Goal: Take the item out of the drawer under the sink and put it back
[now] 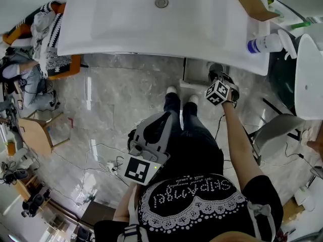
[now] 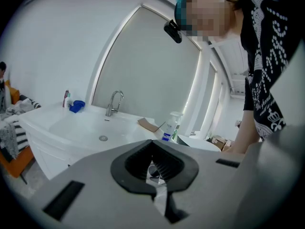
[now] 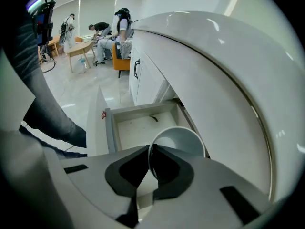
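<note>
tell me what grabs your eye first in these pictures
The right gripper pinches the rim of a white cup above the open drawer under the sink. The left gripper is shut and empty, held near the person's waist.

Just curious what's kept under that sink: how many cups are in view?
1: a white cup, its rim clamped in the right gripper's jaws, by the open drawer. The drawer's near end is hidden, so others may be there.
</note>
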`<state>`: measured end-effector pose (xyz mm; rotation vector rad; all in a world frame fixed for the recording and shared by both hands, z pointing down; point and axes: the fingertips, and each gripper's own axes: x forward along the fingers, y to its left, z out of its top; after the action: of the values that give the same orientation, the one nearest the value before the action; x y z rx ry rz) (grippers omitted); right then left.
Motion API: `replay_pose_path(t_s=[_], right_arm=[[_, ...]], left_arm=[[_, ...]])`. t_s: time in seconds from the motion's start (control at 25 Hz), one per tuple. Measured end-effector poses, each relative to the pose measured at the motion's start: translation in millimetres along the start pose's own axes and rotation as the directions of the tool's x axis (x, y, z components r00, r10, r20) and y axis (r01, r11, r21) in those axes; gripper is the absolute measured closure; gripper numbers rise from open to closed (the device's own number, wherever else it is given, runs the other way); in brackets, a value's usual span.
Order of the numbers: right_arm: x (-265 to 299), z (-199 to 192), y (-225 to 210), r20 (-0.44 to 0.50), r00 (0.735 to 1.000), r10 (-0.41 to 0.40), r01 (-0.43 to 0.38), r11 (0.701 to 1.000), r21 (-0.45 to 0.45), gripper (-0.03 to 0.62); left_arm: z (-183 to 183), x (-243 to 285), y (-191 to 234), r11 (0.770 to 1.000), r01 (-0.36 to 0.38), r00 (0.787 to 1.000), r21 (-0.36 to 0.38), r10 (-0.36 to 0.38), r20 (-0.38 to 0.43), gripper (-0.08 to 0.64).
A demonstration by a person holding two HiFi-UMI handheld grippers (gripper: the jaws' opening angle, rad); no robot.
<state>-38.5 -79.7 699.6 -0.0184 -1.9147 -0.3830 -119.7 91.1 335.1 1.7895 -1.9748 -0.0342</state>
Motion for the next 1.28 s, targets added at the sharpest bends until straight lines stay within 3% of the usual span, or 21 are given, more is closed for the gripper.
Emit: replay_pose_path(t_s=[0.36,0.56,0.8,1.0,1.16,1.28], right_arm=[[-40.9,5.6,2.7,0.088,0.992,-0.092,0.08,0.988,0.132,0.568],[-69.8,10.2,1.8,0.141,0.979,-0.149,0.117,0.97,0.211,0.568],[-113.4,20.4,-2.4,0.202,0.952,-0.232,0.152,0.925,0.348,0.568],[-164.4,24.8,-18.8,0.278,0.905,-0.323,0.158,0.861,0.484,0.568],[-212.3,30.1,-30.1,0.346,0.847,-0.404,0.146,0.802,0.579,0.568],[-245.7,38.9,-37.1,0.397,0.798,-0.453,0.143,0.783,0.606,0.568]], left_arm=[[-0.6,-10.3,-17.3,0.999,0.038,0.999,0.03,-0.039,0.032,0.557],[0.5,-9.8,-28.6,0.994,0.083,0.992,0.073,-0.09,0.09,0.557],[3.5,-4.4,-37.0,0.989,0.122,0.989,0.087,-0.129,0.077,0.557],[8.0,2.1,-45.0,0.982,0.138,0.986,0.126,-0.148,0.077,0.557],[15.7,6.1,-51.8,0.982,0.137,0.982,0.129,-0.151,0.11,0.557],[24.0,8.5,-56.4,0.982,0.136,0.979,0.129,-0.153,0.136,0.557]])
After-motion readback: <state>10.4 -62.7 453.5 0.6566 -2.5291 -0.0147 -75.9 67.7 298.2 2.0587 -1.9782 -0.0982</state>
